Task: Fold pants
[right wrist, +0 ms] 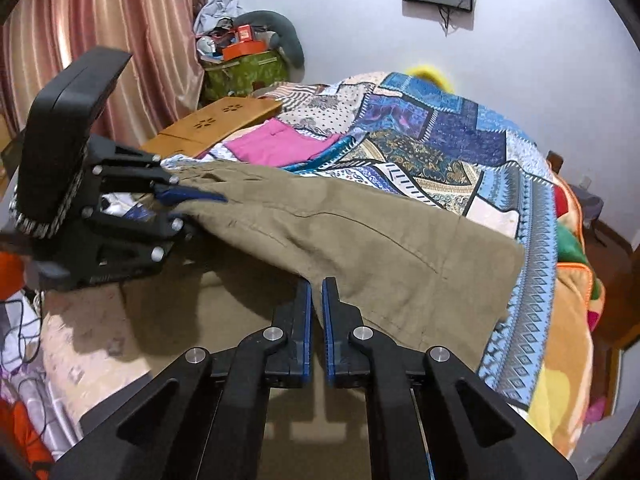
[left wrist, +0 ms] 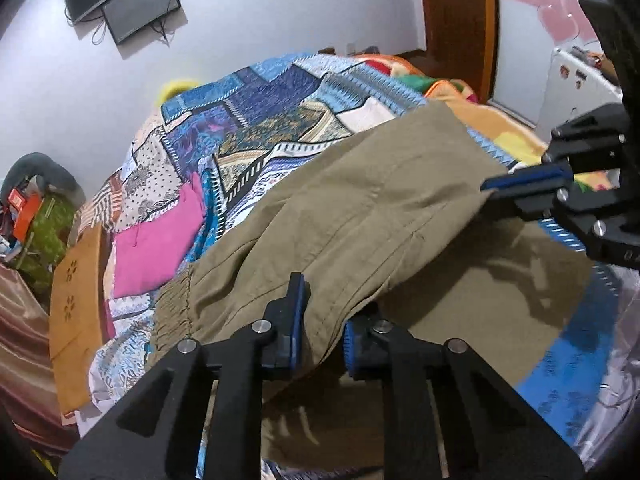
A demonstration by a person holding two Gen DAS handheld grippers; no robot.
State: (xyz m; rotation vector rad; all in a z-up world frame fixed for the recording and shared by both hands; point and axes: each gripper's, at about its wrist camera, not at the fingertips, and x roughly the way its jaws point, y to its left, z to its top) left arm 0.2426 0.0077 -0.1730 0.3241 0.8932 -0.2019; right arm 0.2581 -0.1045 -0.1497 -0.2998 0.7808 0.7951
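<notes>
We see khaki woven pants [left wrist: 360, 220], creased, with a gathered elastic waistband, lifted over the near part of the bed [left wrist: 256, 128] and its glossy patchwork quilt. Our left tongs [left wrist: 320, 320] pinch the cloth by the waist, our right tongs [right wrist: 316, 296] clamp narrow on a hem edge. We read no writing

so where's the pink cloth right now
The pink cloth lies flat on the patchwork bedspread, left in the left wrist view, between the orange wooden board and the khaki pants.
</notes>
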